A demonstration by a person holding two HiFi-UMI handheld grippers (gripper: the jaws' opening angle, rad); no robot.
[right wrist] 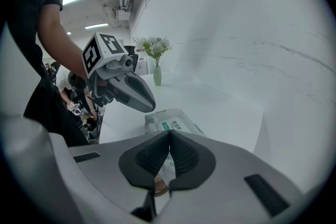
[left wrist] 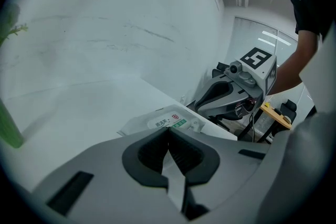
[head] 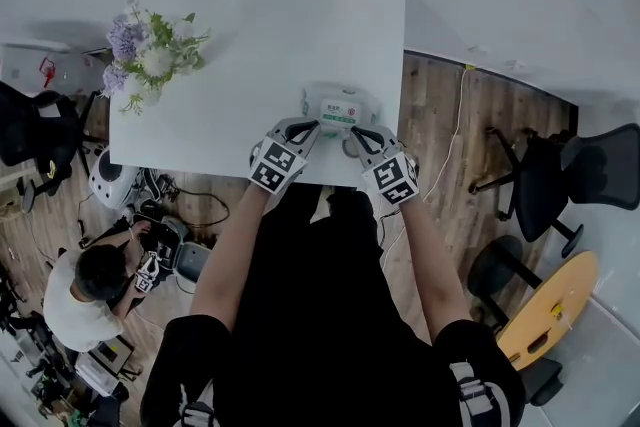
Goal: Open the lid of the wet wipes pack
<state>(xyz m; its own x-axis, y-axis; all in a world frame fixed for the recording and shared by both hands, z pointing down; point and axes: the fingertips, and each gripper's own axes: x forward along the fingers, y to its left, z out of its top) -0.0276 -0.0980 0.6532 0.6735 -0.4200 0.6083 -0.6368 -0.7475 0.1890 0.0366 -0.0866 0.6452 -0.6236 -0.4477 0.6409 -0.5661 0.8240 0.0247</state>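
Note:
The wet wipes pack lies flat near the front edge of the white table; it is white with a green label, and its lid lies flat. My left gripper sits just left of the pack and my right gripper just right of it, both low by the table edge. In the left gripper view the left gripper has its jaws closed tip to tip with nothing between them, the pack just beyond. The right gripper is likewise shut, and the pack lies ahead of it.
A vase of flowers stands at the table's far left corner. A person sits on the floor at lower left among gear. Black chairs and a round yellow table stand to the right.

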